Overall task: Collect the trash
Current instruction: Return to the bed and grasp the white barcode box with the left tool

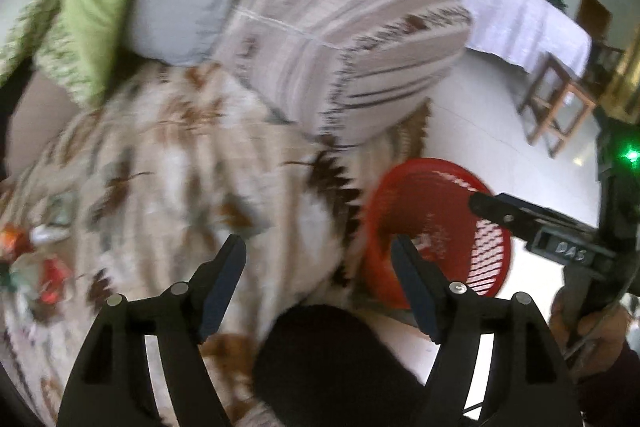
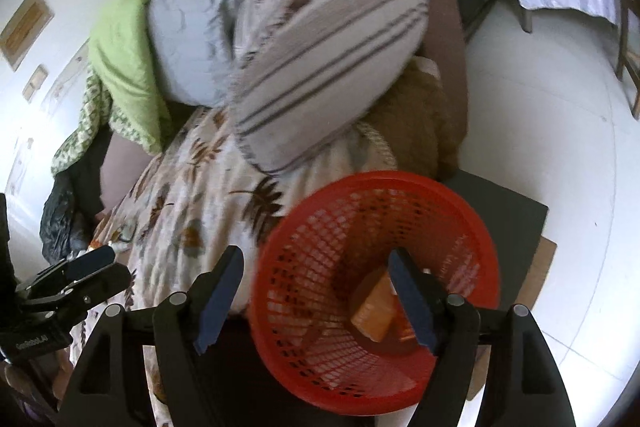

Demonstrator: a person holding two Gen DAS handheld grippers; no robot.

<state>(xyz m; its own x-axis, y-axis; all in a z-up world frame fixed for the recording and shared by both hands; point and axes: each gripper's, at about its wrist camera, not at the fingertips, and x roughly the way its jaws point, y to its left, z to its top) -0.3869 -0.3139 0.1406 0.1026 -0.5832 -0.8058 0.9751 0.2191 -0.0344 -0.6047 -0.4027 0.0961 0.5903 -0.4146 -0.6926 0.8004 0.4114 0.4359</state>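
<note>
- Left gripper [image 1: 318, 281]: jaws apart, empty, above leaf-print bedding [image 1: 180, 163].
- Right gripper [image 2: 316, 291]: jaws apart, empty, over red basket [image 2: 320, 227].
- Orange packet [image 2: 374, 315] inside basket.

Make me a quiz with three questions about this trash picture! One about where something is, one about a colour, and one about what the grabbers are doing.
1. Where is the orange packet?
A. On the bed cover
B. Inside the basket
C. On the floor

2. What colour is the mesh basket?
A. Red
B. Blue
C. Yellow

3. How is the right gripper?
A. Shut on the packet
B. Shut on a pillow
C. Open, holding nothing

Answers:
1. B, the packet lies at the bottom of the basket.
2. A, its rim and mesh walls are red.
3. C, its fingers stand wide apart above the basket with nothing pressed between them.
</note>
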